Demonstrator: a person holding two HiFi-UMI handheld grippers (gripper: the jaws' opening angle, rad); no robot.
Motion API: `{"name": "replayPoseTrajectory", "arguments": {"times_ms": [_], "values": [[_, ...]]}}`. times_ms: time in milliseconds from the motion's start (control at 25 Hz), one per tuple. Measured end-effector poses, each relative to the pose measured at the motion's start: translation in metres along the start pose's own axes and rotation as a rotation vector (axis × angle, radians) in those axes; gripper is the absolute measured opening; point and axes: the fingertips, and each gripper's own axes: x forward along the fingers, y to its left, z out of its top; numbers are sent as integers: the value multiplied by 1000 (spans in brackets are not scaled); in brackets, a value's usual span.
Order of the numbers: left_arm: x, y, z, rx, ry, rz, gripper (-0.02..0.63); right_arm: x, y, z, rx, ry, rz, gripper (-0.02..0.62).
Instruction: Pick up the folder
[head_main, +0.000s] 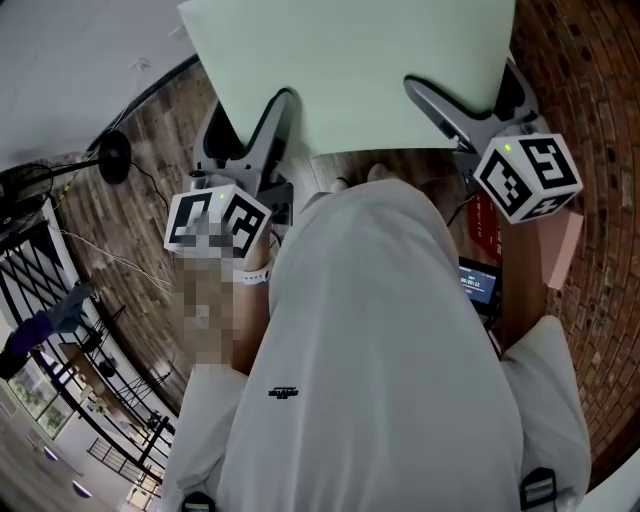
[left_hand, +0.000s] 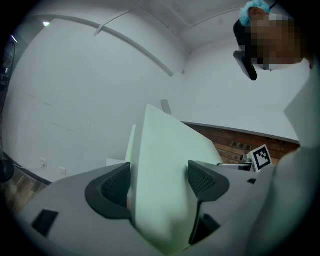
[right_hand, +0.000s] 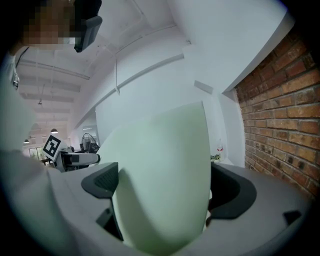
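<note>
A pale green folder (head_main: 350, 70) is held up in the air in front of the person, filling the top of the head view. My left gripper (head_main: 278, 118) is shut on its lower left edge and my right gripper (head_main: 440, 112) is shut on its lower right edge. In the left gripper view the folder (left_hand: 160, 185) stands edge-on between the two dark pads. The right gripper view shows the folder (right_hand: 165, 185) filling the gap between the jaws. Both grippers point upward, toward the walls and ceiling.
Below lies a wood-plank floor (head_main: 150, 250) with a black round stand base (head_main: 115, 158) and cables at the left. A brick wall (head_main: 590, 120) runs along the right. The person's white-clad body (head_main: 370, 360) fills the lower middle. A small lit screen (head_main: 478, 282) sits at right.
</note>
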Motion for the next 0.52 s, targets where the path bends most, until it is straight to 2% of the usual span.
{"name": "replayPoseTrajectory", "arguments": {"times_ms": [520], "values": [[4, -1, -8, -20, 12, -3, 371, -2, -5, -4, -3, 12, -16, 561]]}}
